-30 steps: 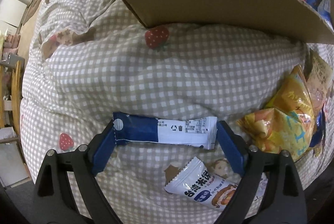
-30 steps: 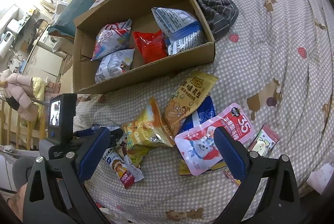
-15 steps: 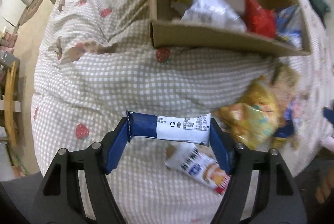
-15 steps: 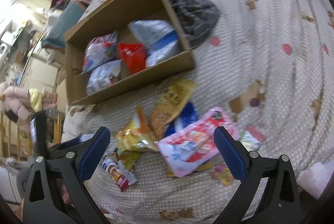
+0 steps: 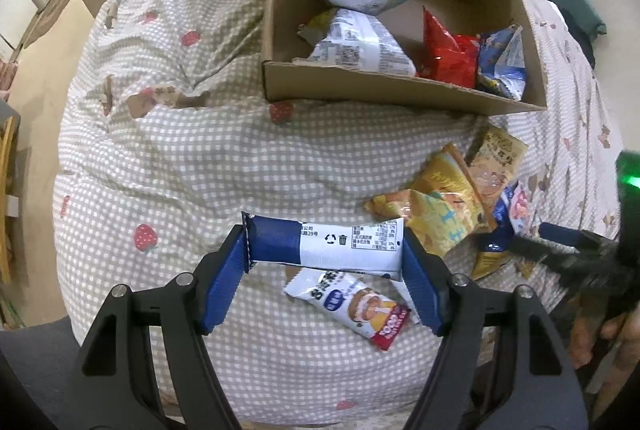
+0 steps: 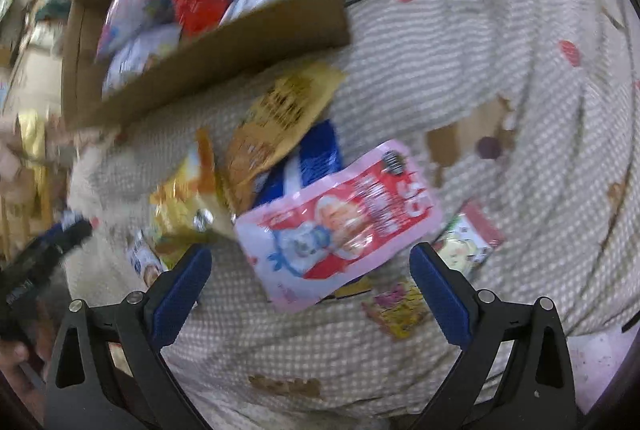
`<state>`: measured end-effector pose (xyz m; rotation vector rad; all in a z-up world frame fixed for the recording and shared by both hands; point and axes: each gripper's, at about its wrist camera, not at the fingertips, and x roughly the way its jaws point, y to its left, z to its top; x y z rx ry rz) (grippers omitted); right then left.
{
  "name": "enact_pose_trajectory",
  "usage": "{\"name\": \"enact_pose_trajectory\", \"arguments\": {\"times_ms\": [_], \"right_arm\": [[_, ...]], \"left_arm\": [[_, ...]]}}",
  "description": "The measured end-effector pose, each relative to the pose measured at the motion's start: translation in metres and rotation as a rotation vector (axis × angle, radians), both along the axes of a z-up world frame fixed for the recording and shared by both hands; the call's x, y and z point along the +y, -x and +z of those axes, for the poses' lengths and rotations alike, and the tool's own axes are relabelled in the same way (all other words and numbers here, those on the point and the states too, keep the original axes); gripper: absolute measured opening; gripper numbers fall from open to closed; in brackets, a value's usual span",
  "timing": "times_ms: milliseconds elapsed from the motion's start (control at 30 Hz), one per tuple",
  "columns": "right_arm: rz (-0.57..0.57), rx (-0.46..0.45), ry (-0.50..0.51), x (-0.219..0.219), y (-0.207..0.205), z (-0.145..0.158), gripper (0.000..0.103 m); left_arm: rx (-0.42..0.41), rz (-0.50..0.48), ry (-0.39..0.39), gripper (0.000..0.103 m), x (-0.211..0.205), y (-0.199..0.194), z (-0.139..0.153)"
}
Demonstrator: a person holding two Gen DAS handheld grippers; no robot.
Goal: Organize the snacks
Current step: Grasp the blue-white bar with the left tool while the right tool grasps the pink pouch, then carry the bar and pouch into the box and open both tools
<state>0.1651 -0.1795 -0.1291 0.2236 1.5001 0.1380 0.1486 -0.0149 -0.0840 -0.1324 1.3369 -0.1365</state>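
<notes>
The left gripper (image 5: pixel 326 250) clamps a blue-and-white snack bar (image 5: pixel 325 245) end to end above the checked quilt (image 5: pixel 168 165), clear of the loose packets, ready for the cardboard box (image 5: pixel 384 89) at twelve o'clock. The right gripper (image 6: pixel 310 262), jaws wide and empty, hangs over a pink pouch (image 6: pixel 340 226).

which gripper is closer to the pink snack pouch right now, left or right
Right. The right gripper hangs open just over the pink snack pouch, which lies between its fingers. The left gripper is off to the side, shut on the blue and white bar.
</notes>
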Motion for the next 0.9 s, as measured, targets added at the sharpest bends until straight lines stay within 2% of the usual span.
{"name": "enact_pose_trajectory", "arguments": {"times_ms": [67, 167, 233, 267, 367, 433, 500, 633, 700, 800, 900], "right_arm": [[0.07, -0.002, 0.09, 0.013, 0.001, -0.005, 0.101], [0.132, 0.002, 0.142, 0.024, -0.001, -0.015, 0.1], [0.128, 0.007, 0.141, 0.024, -0.005, -0.019, 0.091], [0.124, 0.01, 0.146, 0.023, -0.006, -0.019, 0.081], [0.126, -0.012, 0.115, 0.018, -0.005, -0.011, 0.064], [0.13, -0.035, 0.102, 0.012, -0.002, 0.001, 0.058], [0.104, -0.051, 0.064, 0.009, 0.001, 0.009, 0.044], [0.056, -0.092, 0.021, -0.015, 0.0, 0.026, 0.031], [0.034, -0.116, 0.005, -0.025, 0.002, 0.034, 0.021], [0.019, -0.16, -0.018, -0.034, 0.005, 0.049, 0.01], [-0.004, -0.183, -0.062, -0.042, 0.008, 0.057, 0.007]], "left_arm": [[-0.006, -0.006, -0.002, 0.071, -0.003, 0.0, 0.0], [0.001, -0.009, 0.014, 0.071, -0.006, 0.0, -0.001], [0.0, -0.006, 0.022, 0.071, -0.006, 0.0, 0.0], [-0.004, -0.004, 0.023, 0.071, -0.006, 0.0, 0.001], [-0.009, 0.006, 0.029, 0.071, -0.002, 0.0, 0.003], [-0.009, 0.017, 0.035, 0.071, 0.001, -0.001, 0.004], [-0.008, 0.025, 0.039, 0.071, 0.003, -0.001, 0.004], [-0.006, 0.024, 0.042, 0.071, 0.003, -0.001, 0.004], [-0.01, 0.019, 0.035, 0.071, 0.001, -0.001, 0.004], [-0.012, 0.017, 0.027, 0.071, -0.001, 0.0, 0.003], [-0.009, 0.022, 0.027, 0.071, -0.002, 0.0, 0.002]]}}
